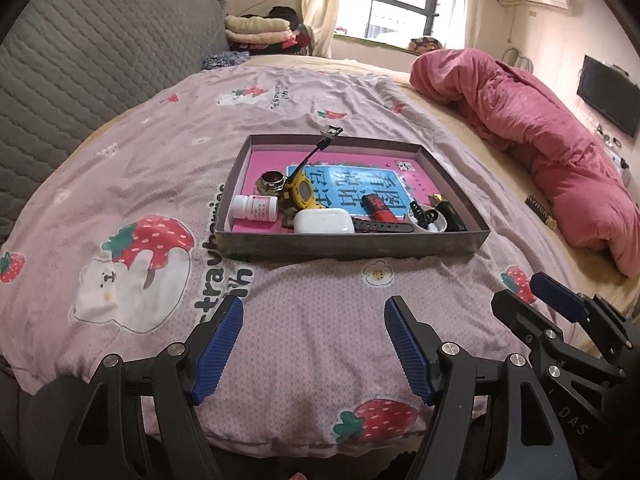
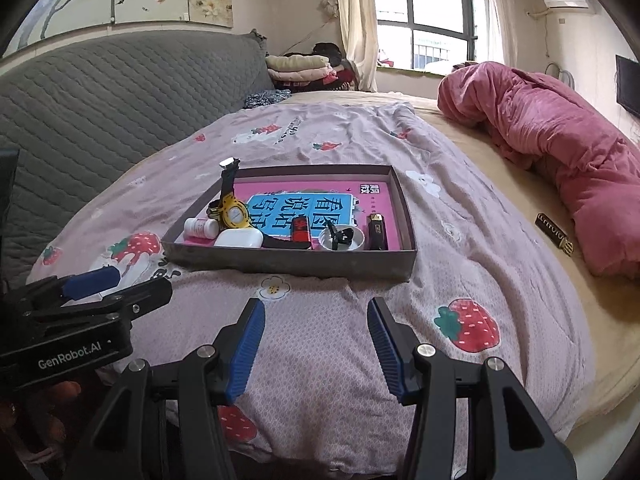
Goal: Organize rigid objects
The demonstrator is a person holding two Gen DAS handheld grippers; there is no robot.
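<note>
On the bed, the shallow cardboard tray (image 1: 352,250) sat in the middle of the strawberry-print quilt (image 1: 132,168), and nearly all the rigid objects already lay inside it on a pink book (image 1: 348,184). Along its near wall, from nine o'clock to three, were a white pill bottle (image 1: 256,208), a white earbud case (image 1: 324,221), a black strap (image 1: 380,226), a small white dish (image 1: 430,222) and a black lighter-like piece (image 1: 452,216). Behind them stood a yellow watch (image 1: 302,192) with its band rising past the far rim, a round metal tin (image 1: 273,182), and a red-and-black item (image 1: 376,206). At about three o'clock from the tray, well apart and near the pink comforter (image 2: 560,152), a dark patterned bar (image 2: 554,233) lay outside. The sorting looked mostly done, with that bar probably left to fetch. The left tool (image 1: 314,344) and right tool (image 2: 316,346) hovered at six o'clock, both gaping wide and empty.
</note>
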